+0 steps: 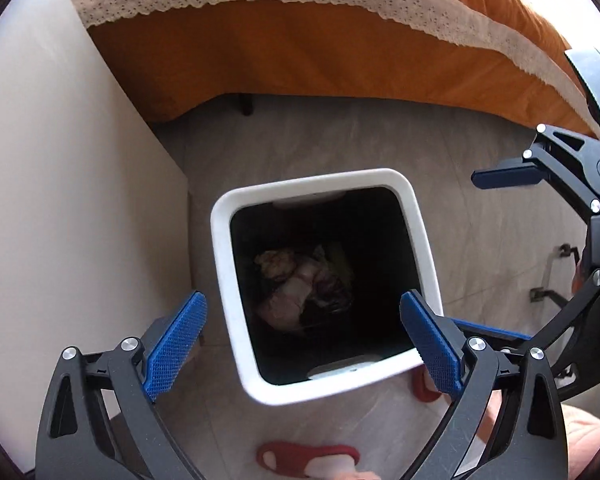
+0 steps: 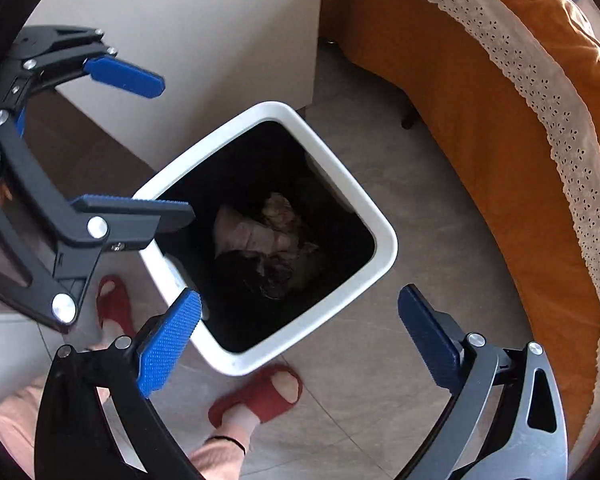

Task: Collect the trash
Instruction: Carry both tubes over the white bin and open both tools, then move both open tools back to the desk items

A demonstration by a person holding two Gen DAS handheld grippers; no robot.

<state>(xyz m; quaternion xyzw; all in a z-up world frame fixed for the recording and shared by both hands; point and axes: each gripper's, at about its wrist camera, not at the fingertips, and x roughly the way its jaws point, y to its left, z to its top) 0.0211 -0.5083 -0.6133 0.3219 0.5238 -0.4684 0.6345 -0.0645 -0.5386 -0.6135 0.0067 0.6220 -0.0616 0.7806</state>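
Below, a white bin [image 1: 324, 394] with crumpled trash [image 1: 300, 292] inside is seen under both tongs; the left gripper [image 1: 304, 344] and right gripper [image 2: 300, 340] are spread wide, nothing held.

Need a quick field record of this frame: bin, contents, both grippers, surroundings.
bin: white square bin, dark inside, upright on tiled floor
contents: crumpled trash at the bottom
left gripper: open, nothing between the pads, pointing down at the bin
right gripper: open, nothing held, pointing down at the bin
beside bin: white cabinet on one side, bed with orange cover on the other
person: feet in red slippers next to the bin
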